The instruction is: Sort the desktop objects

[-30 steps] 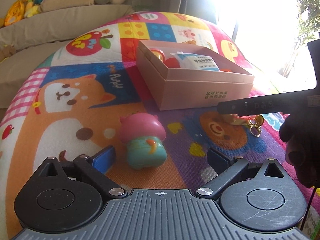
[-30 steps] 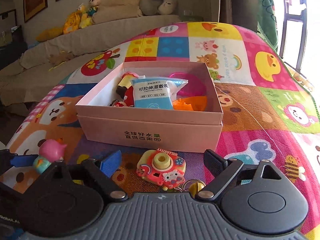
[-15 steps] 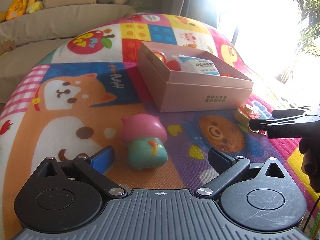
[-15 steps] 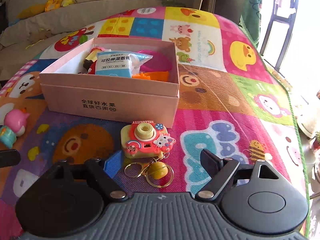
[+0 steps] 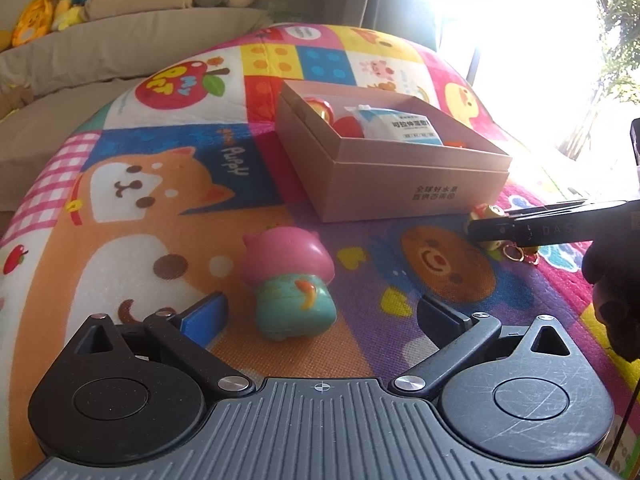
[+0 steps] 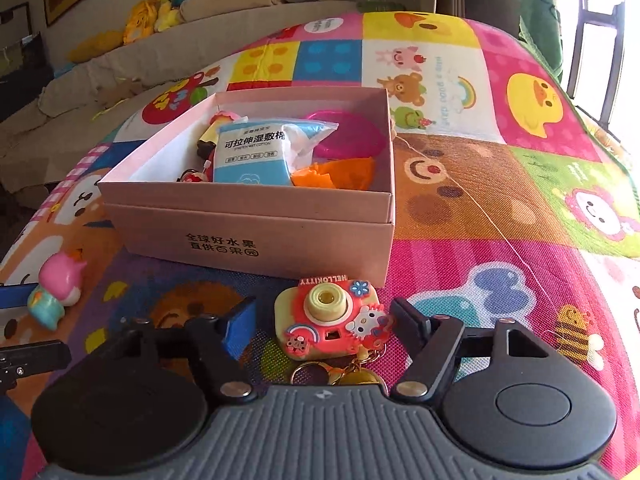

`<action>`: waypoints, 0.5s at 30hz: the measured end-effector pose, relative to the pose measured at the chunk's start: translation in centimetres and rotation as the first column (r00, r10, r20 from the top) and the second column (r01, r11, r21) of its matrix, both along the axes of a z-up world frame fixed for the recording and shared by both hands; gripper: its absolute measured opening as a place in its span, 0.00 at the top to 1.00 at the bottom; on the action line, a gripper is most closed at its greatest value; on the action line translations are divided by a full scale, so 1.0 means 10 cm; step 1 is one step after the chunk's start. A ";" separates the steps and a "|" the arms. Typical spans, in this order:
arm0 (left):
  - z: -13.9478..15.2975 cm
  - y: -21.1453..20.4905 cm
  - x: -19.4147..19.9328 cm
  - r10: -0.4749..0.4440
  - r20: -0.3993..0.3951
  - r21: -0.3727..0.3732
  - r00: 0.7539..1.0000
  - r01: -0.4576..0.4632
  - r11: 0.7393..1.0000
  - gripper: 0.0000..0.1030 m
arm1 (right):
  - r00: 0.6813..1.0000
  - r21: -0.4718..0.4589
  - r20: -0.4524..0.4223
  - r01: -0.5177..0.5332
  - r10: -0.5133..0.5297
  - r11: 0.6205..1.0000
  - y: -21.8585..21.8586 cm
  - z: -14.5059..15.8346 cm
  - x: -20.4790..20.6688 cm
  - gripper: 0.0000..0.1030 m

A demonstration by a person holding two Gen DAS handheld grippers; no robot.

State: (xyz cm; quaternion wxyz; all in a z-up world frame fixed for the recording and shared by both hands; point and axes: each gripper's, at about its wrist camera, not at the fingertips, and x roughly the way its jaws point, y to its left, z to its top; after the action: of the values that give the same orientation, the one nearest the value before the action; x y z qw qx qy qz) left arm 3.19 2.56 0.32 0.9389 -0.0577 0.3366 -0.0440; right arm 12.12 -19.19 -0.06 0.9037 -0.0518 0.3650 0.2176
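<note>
Right gripper (image 6: 322, 322): fingers wide, holding nothing, straddling the camera toy (image 6: 330, 322). Toy sits on the mat (image 6: 500, 200) right between our two fingers (image 6: 240, 322), slightly toward the right one. Small gaps on both sides, no contact that we can see. Its keyring (image 6: 340, 374) trails back toward the gripper body, under the finger roots.

Toy lies flat on its back, lens up. Its lettered top edge points away from us at the box (image 6: 248, 232), just ahead of the fingertips. Long axis runs across the finger gap, tilted a bit, left end further forward. So closing would pinch the toy's short ends, the widest span. We judge it fits, but only just.

Left gripper (image 5: 320, 314): fingers also wide and empty. Pink-capped toy (image 5: 290, 282) stands between and just ahead of the tips, leaning left, teal base nearest us.

Right hand is clearly nearer the camera toy; left is nearer the pink one. The left view shows the right gripper as a dark bar over the camera toy.

Box is open and already holds a wipes pack (image 6: 252, 152) and other bits. Likely next: close right, lift forward over the box wall. Watch the dangling keyring catching the rim.
</note>
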 end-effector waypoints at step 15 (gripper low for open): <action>0.06 -0.13 0.27 0.085 -0.022 0.155 0.996 -0.081 0.985 0.40 | 0.998 0.012 0.042 -0.043 0.042 0.999 -0.17 0.32 -0.59 0.41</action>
State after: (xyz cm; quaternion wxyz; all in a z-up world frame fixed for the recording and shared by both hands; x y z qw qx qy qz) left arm 5.91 1.29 0.92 0.9366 0.0003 0.3498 0.0221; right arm 6.23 -20.88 3.17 0.9067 -0.0583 0.3433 0.2380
